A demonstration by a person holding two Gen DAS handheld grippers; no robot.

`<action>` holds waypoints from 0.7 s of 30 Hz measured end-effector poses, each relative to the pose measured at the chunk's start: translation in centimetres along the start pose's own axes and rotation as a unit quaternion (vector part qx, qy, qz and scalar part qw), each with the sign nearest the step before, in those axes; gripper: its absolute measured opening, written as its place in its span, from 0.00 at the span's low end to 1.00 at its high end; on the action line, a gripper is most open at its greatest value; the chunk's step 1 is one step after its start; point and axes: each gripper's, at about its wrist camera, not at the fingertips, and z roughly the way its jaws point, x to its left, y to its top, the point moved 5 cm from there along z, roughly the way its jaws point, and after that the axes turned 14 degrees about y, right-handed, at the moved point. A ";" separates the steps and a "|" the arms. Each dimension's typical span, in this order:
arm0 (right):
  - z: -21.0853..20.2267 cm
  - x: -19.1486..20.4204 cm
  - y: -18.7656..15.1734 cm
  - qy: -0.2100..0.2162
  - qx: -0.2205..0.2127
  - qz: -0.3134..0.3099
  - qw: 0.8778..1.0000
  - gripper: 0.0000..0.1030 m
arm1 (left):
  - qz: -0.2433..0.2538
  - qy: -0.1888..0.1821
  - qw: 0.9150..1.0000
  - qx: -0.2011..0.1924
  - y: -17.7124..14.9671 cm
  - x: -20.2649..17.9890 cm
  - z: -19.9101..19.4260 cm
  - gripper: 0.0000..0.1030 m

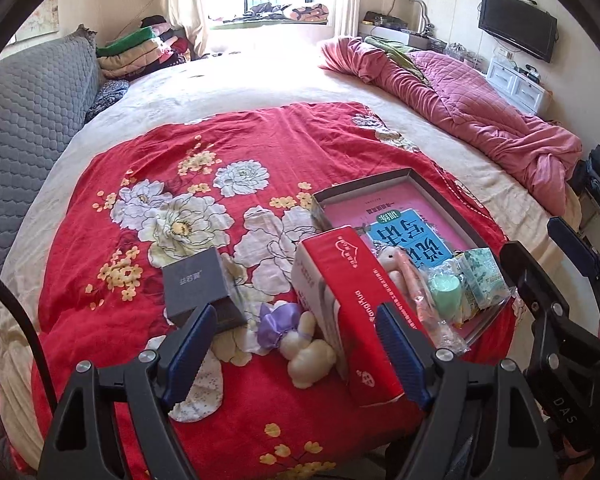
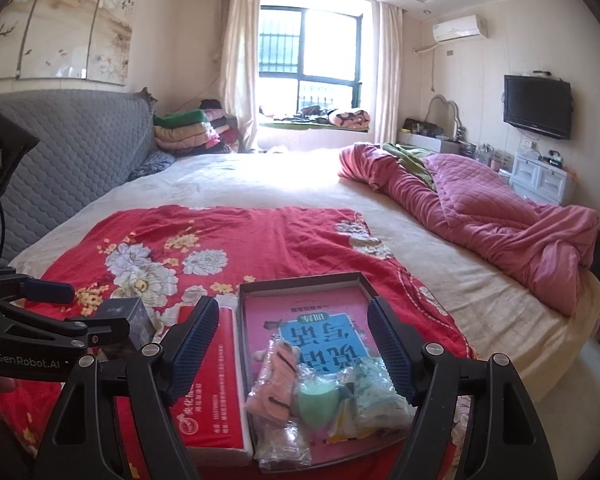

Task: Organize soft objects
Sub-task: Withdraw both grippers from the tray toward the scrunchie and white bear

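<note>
A cream plush bunny (image 1: 310,356) with a purple bow (image 1: 276,322) lies on the red floral blanket (image 1: 204,152), between the fingers of my open, empty left gripper (image 1: 296,350). A shallow box tray (image 2: 300,280) holds a pink plush in plastic wrap (image 2: 274,376), a green soft ball (image 2: 318,400), a tissue pack (image 2: 376,396) and a blue book (image 2: 328,332). My right gripper (image 2: 296,346) is open and empty, hovering above the tray's near contents. The tray also shows in the left wrist view (image 1: 452,208).
A red carton (image 1: 348,312) stands between the bunny and the tray; it also shows in the right wrist view (image 2: 216,392). A dark grey box (image 1: 198,280) sits left of the bunny. A pink quilt (image 2: 500,216) lies bunched at the right. A grey headboard (image 2: 68,148) is at left.
</note>
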 end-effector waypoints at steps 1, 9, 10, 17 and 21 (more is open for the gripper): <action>0.0 0.7 0.1 0.004 0.001 -0.005 1.000 0.75 | -0.004 0.001 1.000 0.000 -0.2 0.6 -0.1 0.79; 0.2 6.0 0.6 0.042 0.012 -0.053 0.998 0.76 | -0.030 0.016 0.999 0.004 -1.5 4.8 -0.6 0.79; 0.3 6.8 0.6 0.047 0.015 -0.060 0.997 0.76 | -0.034 0.019 0.999 0.004 -1.7 5.4 -0.6 0.79; 1.1 10.6 0.4 0.071 0.032 -0.094 0.992 0.76 | -0.058 0.030 0.998 0.013 -3.2 8.9 -0.2 0.79; 1.7 12.1 0.2 0.078 0.044 -0.112 0.990 0.76 | -0.073 0.033 0.997 0.023 -4.0 10.7 0.3 0.79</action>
